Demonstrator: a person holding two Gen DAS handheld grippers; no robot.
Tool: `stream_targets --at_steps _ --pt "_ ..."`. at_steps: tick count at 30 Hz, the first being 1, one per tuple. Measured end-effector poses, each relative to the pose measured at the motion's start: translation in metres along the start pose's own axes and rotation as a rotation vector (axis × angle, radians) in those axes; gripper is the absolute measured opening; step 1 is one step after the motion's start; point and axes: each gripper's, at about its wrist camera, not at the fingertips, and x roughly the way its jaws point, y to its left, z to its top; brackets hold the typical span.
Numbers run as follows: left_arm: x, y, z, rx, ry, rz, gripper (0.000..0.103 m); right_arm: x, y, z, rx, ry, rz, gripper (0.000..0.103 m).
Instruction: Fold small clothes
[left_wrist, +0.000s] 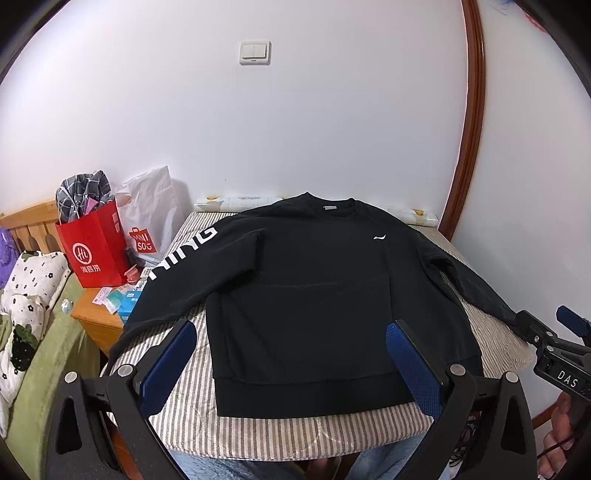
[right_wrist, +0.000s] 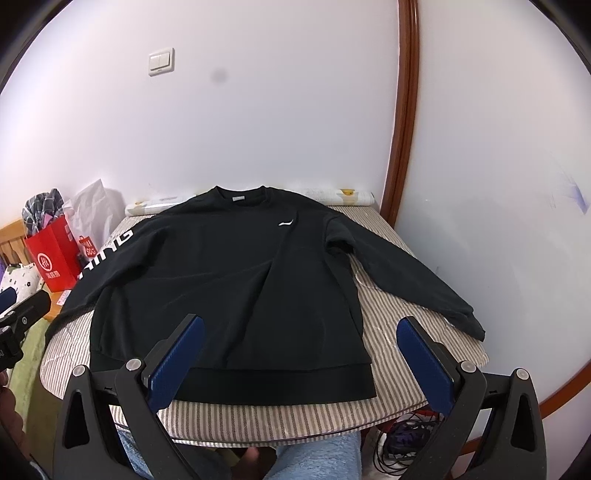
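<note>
While you hold both tools above the near edge of the striped table (left_wrist: 258, 435), a black sweatshirt (left_wrist: 303, 295) lies flat on it, front up, neck toward the white wall (left_wrist: 295, 129), hem nearest you. Its sleeves are spread outward: the one on your left, printed with white letters (left_wrist: 184, 254), runs off the table edge toward the wooden nightstand (left_wrist: 96, 325); the other (right_wrist: 406, 280) lies diagonally, its cuff at the table's right edge. Your left gripper (left_wrist: 291, 363) hovers over the hem with its blue pads (left_wrist: 413, 369) set wide apart, gripping nothing. Your right gripper (right_wrist: 301, 360) is likewise spread wide and empty, near the hem's right corner. Beside the table on your left stand a red paper bag (left_wrist: 98, 251) and a white shopping bag (left_wrist: 151, 218). A light switch (left_wrist: 255, 52) is on the wall.
</note>
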Motion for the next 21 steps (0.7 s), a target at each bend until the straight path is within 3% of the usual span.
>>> stream_targets --at_steps 21 --pt "0.0018 0.0056 -0.0040 -0.014 0.003 -0.009 0.103 0.0063 0.0014 -0.0054 0.002 0.014 -0.013 0.103"
